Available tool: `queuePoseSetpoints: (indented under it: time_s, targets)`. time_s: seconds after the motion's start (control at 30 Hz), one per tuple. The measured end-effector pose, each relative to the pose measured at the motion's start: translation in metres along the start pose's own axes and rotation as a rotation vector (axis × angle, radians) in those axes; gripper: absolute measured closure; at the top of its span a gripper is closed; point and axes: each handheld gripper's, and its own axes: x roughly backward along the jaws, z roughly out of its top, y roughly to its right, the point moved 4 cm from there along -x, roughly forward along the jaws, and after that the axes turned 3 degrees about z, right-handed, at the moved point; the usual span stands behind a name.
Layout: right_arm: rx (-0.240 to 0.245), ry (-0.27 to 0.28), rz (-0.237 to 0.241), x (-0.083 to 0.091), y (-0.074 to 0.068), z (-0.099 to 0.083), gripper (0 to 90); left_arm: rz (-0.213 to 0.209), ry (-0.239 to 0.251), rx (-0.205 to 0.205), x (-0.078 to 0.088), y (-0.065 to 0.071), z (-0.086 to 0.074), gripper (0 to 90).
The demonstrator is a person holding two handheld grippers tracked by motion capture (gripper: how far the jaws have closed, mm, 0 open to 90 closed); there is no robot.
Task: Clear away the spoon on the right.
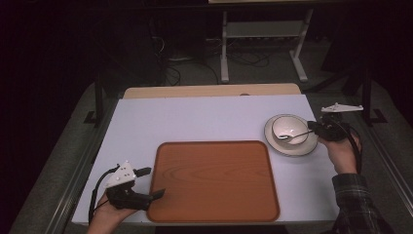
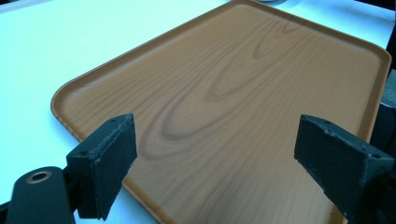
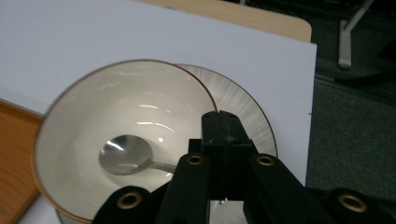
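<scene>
A white bowl [image 1: 288, 127] stands on a pale rimmed plate [image 1: 292, 149] at the table's right. A metal spoon [image 1: 294, 136] lies with its scoop inside the bowl [image 3: 93, 116]. My right gripper [image 1: 314, 130] reaches in from the right, shut on the spoon's handle. In the right gripper view the jaws [image 3: 224, 122] meet over the handle above the plate [image 3: 245, 114], and the spoon's scoop [image 3: 126, 155] rests on the bowl's bottom. A brown wood-grain tray [image 1: 214, 180] lies at the middle front. My left gripper [image 1: 156, 181] is open at the tray's left edge, jaws spread over the tray [image 2: 233, 93] with nothing between them.
A white sheet [image 1: 195, 122] covers the table, with a wooden strip [image 1: 209, 90] showing along its far edge. The plate sits close to the sheet's right edge. A metal stand [image 1: 263, 29] and cables are on the dark floor behind the table.
</scene>
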Motion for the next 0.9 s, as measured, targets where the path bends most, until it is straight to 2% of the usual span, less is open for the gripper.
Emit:
queuePoseSetpoints:
  time_s: [0.07,0.17,0.3,0.4,0.67,0.9]
  targets:
    - [0.017,0.040,0.029,0.008,-0.006,0.003,78.4,-0.001,0.000,0.000,0.000,0.000,0.000,12.7]
    - [0.029,0.071,0.039,0.018,-0.013,0.004,68.4,0.000,0.001,0.000,0.000,0.000,0.000,12.7]
    - [0.043,0.072,0.015,0.027,-0.021,-0.003,58.2,-0.001,0.004,-0.002,0.000,0.001,0.001,12.7]
    - [0.006,0.059,0.007,0.031,-0.021,-0.011,53.1,-0.002,0.005,-0.003,0.001,0.001,0.001,12.7]
    - [-0.065,0.053,0.005,0.039,-0.010,-0.030,48.2,-0.004,0.005,-0.004,0.000,0.001,0.002,12.7]
    - [-0.129,0.054,0.009,0.029,0.000,-0.037,37.9,-0.006,0.004,0.000,-0.001,0.001,0.001,12.7]
